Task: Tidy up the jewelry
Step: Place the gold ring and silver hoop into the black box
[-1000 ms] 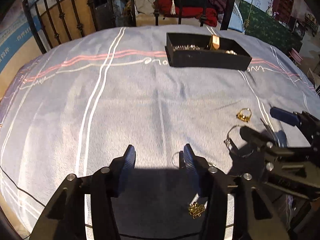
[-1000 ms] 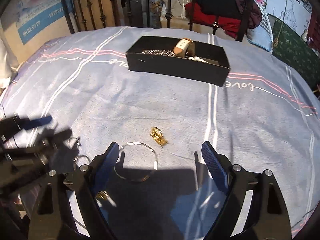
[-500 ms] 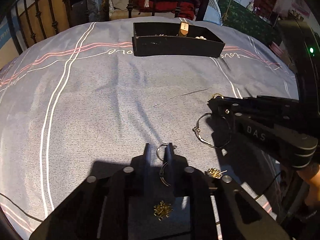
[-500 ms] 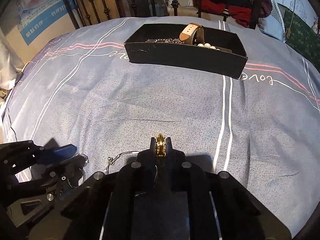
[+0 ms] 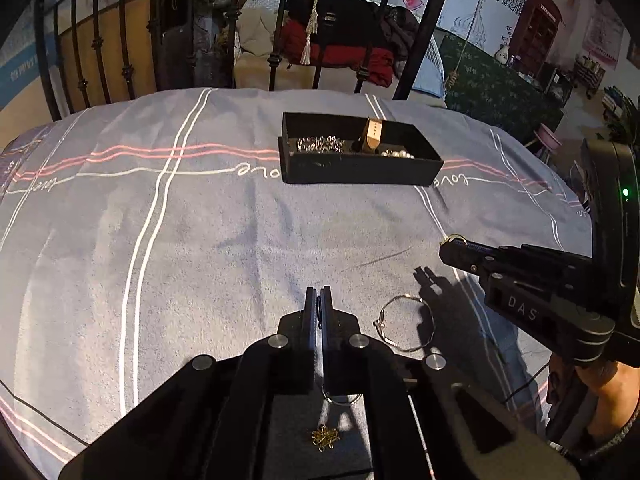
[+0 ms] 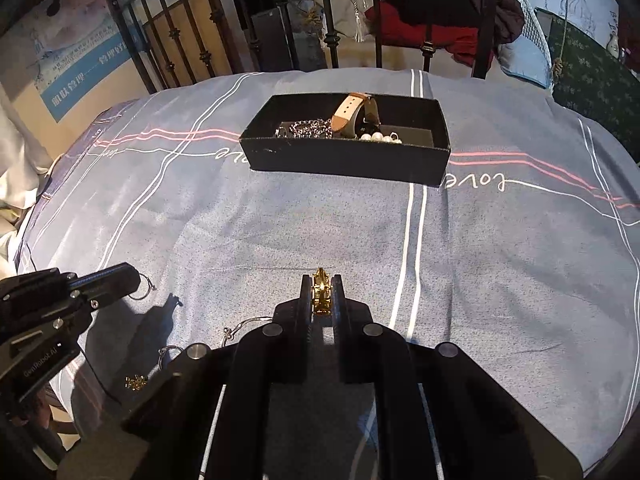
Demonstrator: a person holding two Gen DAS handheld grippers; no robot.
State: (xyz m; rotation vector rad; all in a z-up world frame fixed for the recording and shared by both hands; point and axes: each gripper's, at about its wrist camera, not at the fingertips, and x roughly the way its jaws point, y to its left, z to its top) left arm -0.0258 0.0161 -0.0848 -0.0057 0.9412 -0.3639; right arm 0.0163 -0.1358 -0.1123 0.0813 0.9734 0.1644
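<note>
Right fingers (image 6: 321, 294) are clamped on a gold ring (image 6: 321, 289), left fingers (image 5: 319, 312) pinched on a thin hoop (image 5: 340, 398). The box (image 6: 348, 156) sits dead ahead of both across the bed (image 6: 500, 260), long side facing them. Right looks a bit nearer, I'd guess.

right claw (image 6: 321, 280) clamps gold ring (image 6: 321, 292) | black box (image 6: 344, 156) well beyond | left claw (image 6: 132, 278) grips hoop (image 6: 145, 285)
</note>
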